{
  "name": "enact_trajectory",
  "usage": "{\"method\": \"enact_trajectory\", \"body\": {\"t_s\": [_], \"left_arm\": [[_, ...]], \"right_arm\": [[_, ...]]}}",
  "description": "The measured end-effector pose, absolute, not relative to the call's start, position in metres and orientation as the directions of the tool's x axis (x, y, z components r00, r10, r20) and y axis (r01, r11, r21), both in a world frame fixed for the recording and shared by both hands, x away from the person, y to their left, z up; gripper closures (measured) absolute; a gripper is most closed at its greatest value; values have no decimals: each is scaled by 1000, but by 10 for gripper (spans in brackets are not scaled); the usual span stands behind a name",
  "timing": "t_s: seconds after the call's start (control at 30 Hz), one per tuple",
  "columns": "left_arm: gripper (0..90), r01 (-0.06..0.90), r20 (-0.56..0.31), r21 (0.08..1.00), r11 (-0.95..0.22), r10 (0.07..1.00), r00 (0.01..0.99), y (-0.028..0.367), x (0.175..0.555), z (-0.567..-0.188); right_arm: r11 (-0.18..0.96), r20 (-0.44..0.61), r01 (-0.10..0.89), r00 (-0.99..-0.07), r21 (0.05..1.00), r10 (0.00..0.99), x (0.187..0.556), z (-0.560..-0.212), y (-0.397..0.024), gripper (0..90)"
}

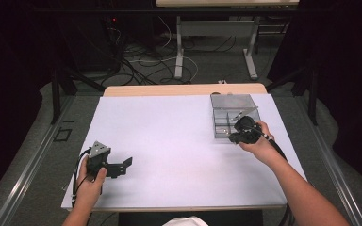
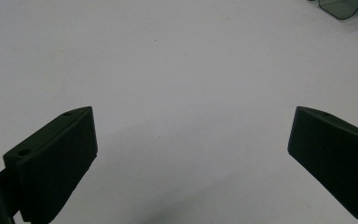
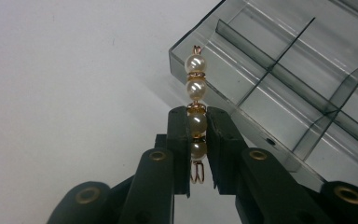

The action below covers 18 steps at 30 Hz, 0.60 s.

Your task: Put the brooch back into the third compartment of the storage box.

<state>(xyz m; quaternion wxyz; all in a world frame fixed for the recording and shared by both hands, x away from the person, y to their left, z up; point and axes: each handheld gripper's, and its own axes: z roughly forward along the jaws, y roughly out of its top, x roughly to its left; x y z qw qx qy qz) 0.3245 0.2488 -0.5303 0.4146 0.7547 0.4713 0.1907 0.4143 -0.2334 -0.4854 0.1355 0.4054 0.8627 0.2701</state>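
The left gripper (image 1: 122,165) is held low at the near left part of the white table (image 1: 169,141). Its jaws are spread wide and nothing is between them. In the left gripper view the two black jaws are seen far apart, with bare white table between them. A dark see-through corner of the box (image 2: 342,7) is seen at the top right of that view.

To the right, the clear box (image 1: 233,113) with little walls inside sits at the far right part of the table. The right gripper (image 1: 239,128) is held right at the near edge of the box.

In the high view the gripper looks like a dark lump, and what it holds cannot be made out. In the right gripper view a string of pearls (image 3: 196,112) is seen pinched between the jaws, which are closed on it. Four pearls are joined in a line by small gold rings. The line runs straight along the jaws. Its far end points at the near corner of the box, and two pearls stick out past the jaw tips. A gold loop hangs at the near end.
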Motion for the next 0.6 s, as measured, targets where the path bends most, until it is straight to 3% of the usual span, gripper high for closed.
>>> {"method": "enact_trajectory", "body": {"t_s": [0.6], "left_arm": [[11, 552, -103, 806, -211, 870, 482, 249, 325, -530]], "right_arm": [[520, -57, 611, -614, 598, 787, 422, -464, -240, 806]]}}
